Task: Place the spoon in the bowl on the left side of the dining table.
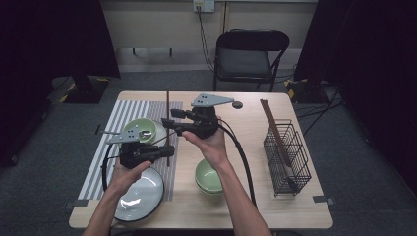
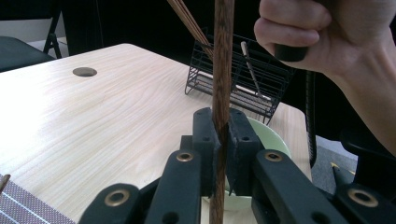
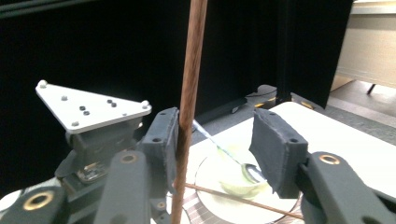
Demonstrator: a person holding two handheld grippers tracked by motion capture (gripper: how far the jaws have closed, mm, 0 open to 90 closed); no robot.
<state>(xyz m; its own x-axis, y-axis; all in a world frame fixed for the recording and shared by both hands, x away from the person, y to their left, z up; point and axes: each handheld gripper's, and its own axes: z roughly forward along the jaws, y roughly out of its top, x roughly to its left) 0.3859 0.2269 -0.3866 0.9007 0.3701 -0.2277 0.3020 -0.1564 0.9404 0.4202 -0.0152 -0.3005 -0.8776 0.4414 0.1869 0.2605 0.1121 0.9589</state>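
left hand-held gripper (image 2: pixel 220 154): mine, pinching chopstick (image 2: pixel 222 70) upright, above bench (image 2: pixel 93 121) centre
right hand-held gripper (image 3: pixel 219 140): spread, chopstick loose between pads
risk: single pinch; stick could pivot, drop toward 6 o'clock bowl (image 1: pixel 208 176)

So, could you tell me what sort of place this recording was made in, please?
Probably a lab or studio set up as a mock dining spot: a wooden table laid with green bowls and a wire rack, black curtains at the sides, and a folding chair against a bare wall.
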